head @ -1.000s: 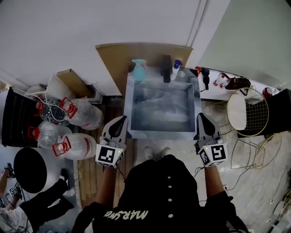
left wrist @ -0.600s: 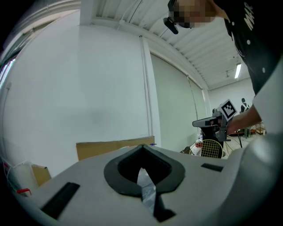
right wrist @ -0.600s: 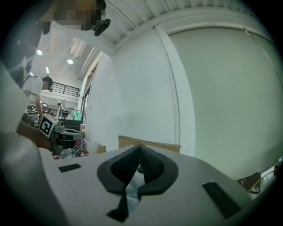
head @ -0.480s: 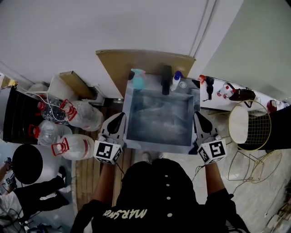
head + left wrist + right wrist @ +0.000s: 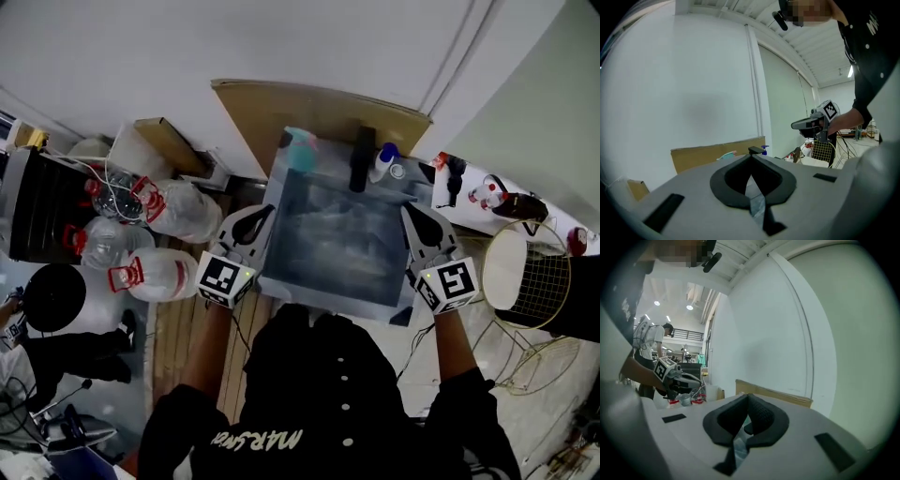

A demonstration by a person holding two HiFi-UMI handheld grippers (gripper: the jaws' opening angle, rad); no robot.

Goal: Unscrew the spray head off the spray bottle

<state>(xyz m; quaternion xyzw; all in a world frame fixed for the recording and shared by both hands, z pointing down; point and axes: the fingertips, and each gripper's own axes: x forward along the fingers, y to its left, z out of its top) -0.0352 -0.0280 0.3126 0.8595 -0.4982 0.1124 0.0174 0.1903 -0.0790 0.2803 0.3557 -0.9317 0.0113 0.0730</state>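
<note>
Standing behind tub [image 5: 356, 300]: teal spray bottle [image 5: 300, 151]

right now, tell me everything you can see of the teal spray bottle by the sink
The teal spray bottle stands upright at the far left corner of the metal sink, just in front of the brown cardboard sheet and left of the black tap. It looks like see-through teal plastic with a paler top. That top seems to be on, though the picture is too blurred for details. Nothing but the sink's edge appears to touch it.
</note>
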